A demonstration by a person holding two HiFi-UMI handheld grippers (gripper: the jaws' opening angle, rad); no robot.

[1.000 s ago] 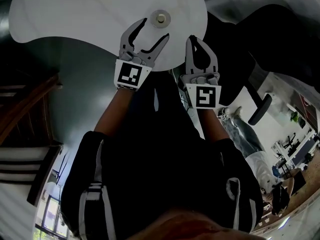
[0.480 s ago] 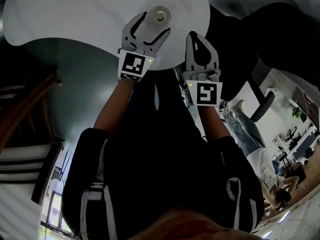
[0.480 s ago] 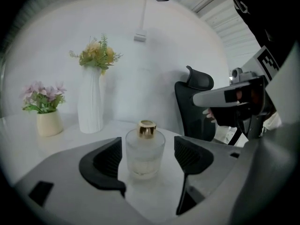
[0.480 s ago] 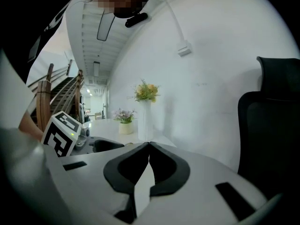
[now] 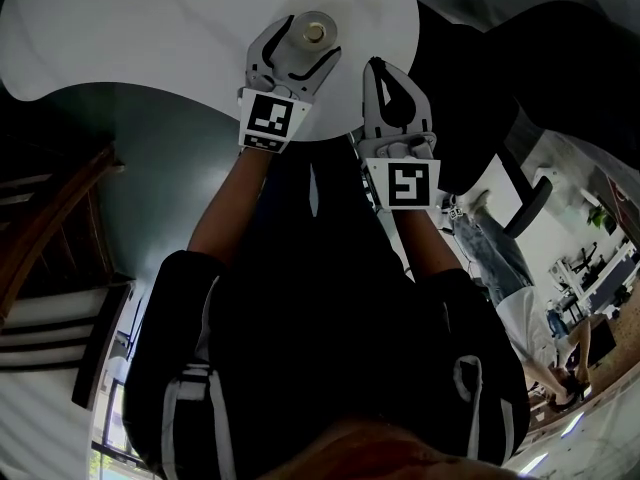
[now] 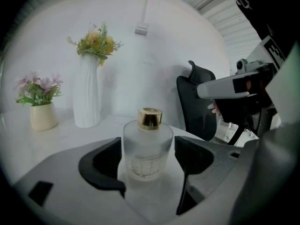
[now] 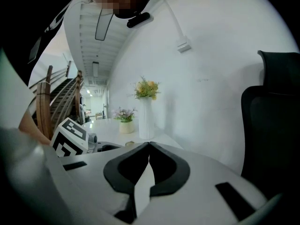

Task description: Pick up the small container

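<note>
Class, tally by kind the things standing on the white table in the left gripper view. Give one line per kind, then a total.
Bottles: 1, the frosted bottle with a gold cap
Flower holders: 2, the tall white vase and the small cream pot
Total: 3

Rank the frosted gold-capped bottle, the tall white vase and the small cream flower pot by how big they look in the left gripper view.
1. frosted bottle: widest, but nearest the camera, which inflates it.
2. white vase: about as tall, slimmer.
3. cream pot: clearly smallest.
</note>
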